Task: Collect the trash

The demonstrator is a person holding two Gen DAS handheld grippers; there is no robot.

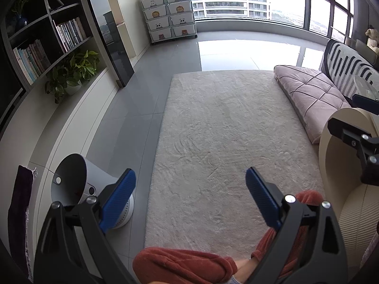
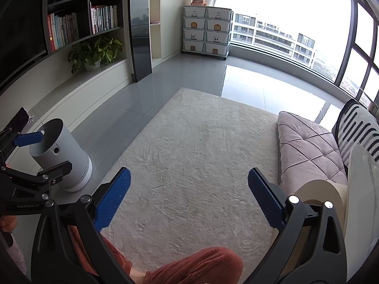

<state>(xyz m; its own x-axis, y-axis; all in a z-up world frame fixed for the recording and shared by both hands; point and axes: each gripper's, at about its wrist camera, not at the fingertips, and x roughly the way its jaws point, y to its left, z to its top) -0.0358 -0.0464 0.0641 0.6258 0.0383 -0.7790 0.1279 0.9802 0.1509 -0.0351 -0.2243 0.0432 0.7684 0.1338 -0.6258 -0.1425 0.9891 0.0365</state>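
Bin [image 1: 71, 179] interior partly hidden

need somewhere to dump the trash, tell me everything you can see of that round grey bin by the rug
The bin is a light grey cylinder, smooth and plastic-looking, with an open top and a dark interior. It has a round dark button on its side and a white perforated base band. It stands upright on the grey tiled floor, just off the rug's left edge. No lid shows. Its contents cannot be made out.
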